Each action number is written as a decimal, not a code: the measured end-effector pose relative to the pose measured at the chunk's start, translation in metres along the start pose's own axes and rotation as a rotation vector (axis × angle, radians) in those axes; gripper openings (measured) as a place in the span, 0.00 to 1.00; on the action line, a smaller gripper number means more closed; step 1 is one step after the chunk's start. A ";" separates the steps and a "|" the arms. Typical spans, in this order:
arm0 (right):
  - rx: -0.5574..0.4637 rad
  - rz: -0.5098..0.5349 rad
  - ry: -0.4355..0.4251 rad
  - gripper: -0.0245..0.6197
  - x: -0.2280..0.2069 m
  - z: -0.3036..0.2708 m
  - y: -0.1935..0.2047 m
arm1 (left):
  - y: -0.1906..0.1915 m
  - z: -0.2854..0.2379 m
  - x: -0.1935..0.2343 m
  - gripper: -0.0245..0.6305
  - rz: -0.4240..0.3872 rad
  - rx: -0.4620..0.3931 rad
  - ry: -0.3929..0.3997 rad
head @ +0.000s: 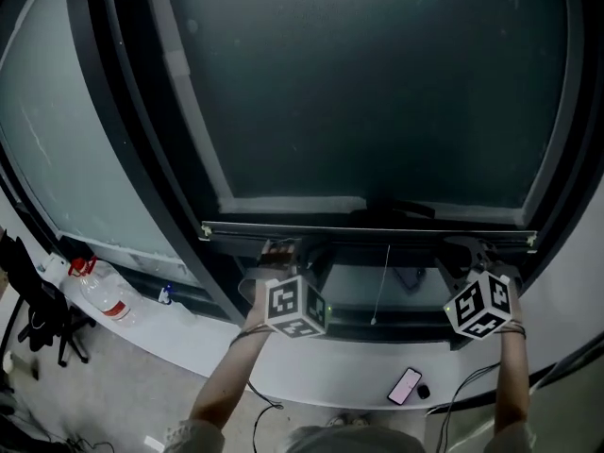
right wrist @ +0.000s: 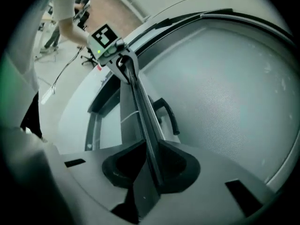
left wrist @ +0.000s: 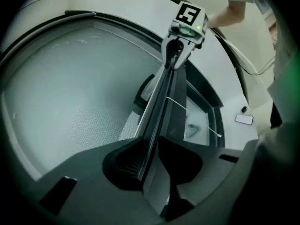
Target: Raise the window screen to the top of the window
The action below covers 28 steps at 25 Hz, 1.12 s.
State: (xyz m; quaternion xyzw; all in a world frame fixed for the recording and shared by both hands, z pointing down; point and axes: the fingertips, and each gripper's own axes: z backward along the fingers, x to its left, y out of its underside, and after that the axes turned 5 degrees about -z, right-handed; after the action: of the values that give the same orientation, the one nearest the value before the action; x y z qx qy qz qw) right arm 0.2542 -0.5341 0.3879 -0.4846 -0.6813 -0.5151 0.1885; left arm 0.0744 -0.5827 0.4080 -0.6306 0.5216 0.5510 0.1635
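Observation:
The window screen's dark mesh [head: 377,92] covers the upper pane, and its bottom bar [head: 368,230] lies level a little above the sill. My left gripper [head: 281,251] is shut on the bar near its left end. My right gripper [head: 477,253] is shut on it near the right end. In the left gripper view my left gripper [left wrist: 149,165] clamps the bar [left wrist: 161,102], which runs away to the right gripper [left wrist: 174,55]. The right gripper view mirrors this: my right gripper [right wrist: 151,165] pinches the bar [right wrist: 140,111], with the left gripper [right wrist: 123,64] at its far end.
A thin pull cord [head: 382,281] hangs from the bar's middle. A phone [head: 405,385] lies on the white sill [head: 311,366]. A water bottle [head: 104,295] and a black chair [head: 33,319] stand at the left. A dark window handle [right wrist: 168,114] sits behind the bar.

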 end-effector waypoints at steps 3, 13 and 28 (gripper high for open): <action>0.135 0.113 -0.054 0.15 -0.002 -0.008 0.012 | 0.009 -0.003 0.001 0.19 -0.065 0.044 0.078; 0.254 0.236 -0.096 0.11 0.002 -0.022 0.027 | 0.036 -0.010 0.002 0.09 -0.185 0.193 0.108; 0.346 0.226 -0.237 0.08 0.003 -0.027 0.027 | 0.037 -0.013 -0.001 0.07 -0.232 0.221 0.329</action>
State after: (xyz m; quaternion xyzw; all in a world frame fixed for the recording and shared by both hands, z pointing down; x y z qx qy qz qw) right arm 0.2696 -0.5570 0.4148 -0.5752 -0.7184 -0.3059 0.2439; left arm 0.0500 -0.6072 0.4269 -0.7461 0.5222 0.3576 0.2066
